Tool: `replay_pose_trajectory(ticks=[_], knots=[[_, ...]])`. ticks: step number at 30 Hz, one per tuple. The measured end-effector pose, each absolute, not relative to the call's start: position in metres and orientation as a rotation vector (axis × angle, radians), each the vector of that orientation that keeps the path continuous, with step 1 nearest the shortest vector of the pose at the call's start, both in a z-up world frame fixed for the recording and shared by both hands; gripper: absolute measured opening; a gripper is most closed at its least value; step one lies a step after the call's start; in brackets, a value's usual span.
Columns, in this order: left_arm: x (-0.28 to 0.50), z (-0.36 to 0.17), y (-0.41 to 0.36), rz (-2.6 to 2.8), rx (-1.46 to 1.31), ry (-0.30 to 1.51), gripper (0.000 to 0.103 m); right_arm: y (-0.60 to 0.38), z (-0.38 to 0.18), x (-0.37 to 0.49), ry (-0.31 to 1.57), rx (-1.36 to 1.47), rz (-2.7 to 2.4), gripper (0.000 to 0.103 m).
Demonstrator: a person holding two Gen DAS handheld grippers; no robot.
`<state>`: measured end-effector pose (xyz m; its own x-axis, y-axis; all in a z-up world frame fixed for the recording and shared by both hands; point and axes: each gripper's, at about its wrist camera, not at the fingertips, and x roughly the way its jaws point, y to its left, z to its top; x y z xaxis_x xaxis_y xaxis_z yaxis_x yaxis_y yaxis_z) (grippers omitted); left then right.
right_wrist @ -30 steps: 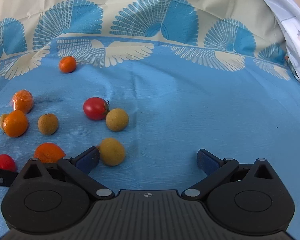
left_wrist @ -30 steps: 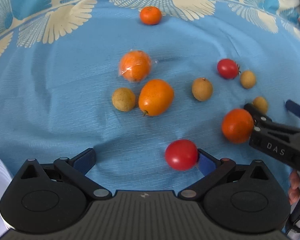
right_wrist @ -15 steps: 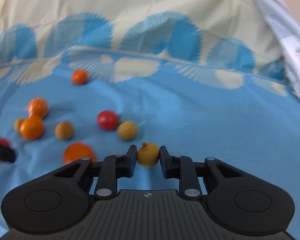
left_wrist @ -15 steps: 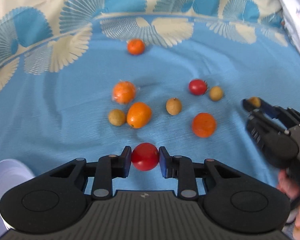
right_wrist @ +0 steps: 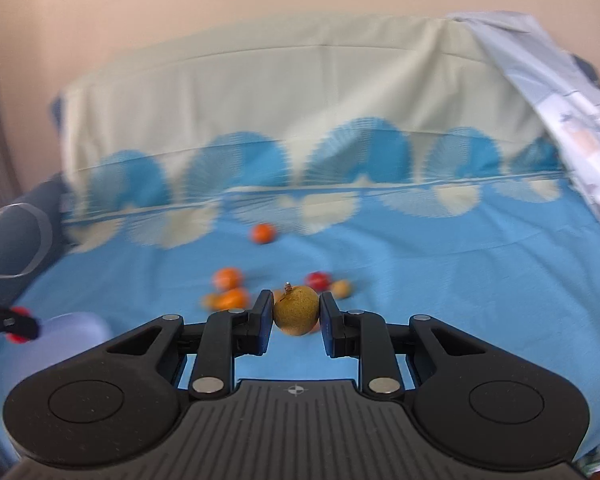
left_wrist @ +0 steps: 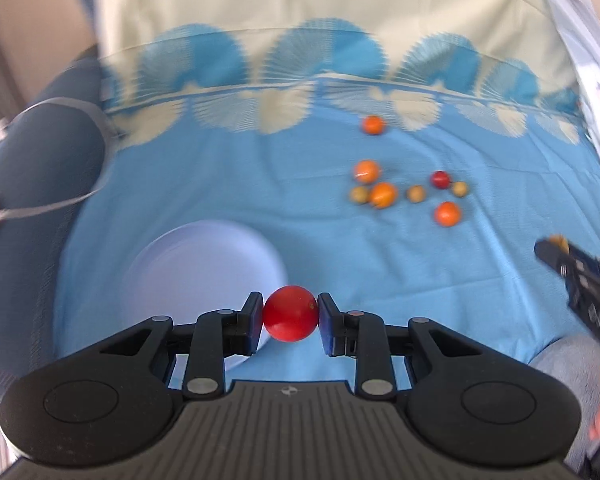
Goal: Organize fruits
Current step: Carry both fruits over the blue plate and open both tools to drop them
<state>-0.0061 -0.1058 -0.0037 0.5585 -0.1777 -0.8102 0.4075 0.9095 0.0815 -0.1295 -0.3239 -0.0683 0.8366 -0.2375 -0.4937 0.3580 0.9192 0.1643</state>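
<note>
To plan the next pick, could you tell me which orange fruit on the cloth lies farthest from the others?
The small orange fruit nearest the cream fan-patterned border lies alone; the other three orange fruits sit clustered with the tan fruits and the red tomato below it.

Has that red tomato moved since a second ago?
Yes. The red tomato, clamped in the left hand-held gripper, left the fruit cluster and now hangs leftward by the pale plate.

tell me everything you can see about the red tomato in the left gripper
The red tomato is small, round, smooth and glossy, with no stem showing. The left gripper is shut on it, its blue pads pressing either side. It hangs clear above the blue cloth, at the near right edge of the pale plate.
</note>
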Motion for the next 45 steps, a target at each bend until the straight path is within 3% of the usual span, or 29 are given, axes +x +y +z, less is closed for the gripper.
replay_pose_trajectory(ticks=[6, 14, 45], knots=[[-0.046, 0.012, -0.026, -0.241, 0.217, 0.886, 0.032, -0.224, -0.030, -0.149, 0.535, 0.280, -0.033, 0.026], [-0.090, 0.025, 0.042, -0.192, 0.074, 0.838, 0.032, -0.125, 0.005, -0.179, 0.512, 0.080, 0.154, 0.026], [-0.097, 0.036, 0.074, -0.212, -0.038, 0.802, 0.032, -0.096, 0.015, -0.193, 0.534, -0.013, 0.132, 0.026]])
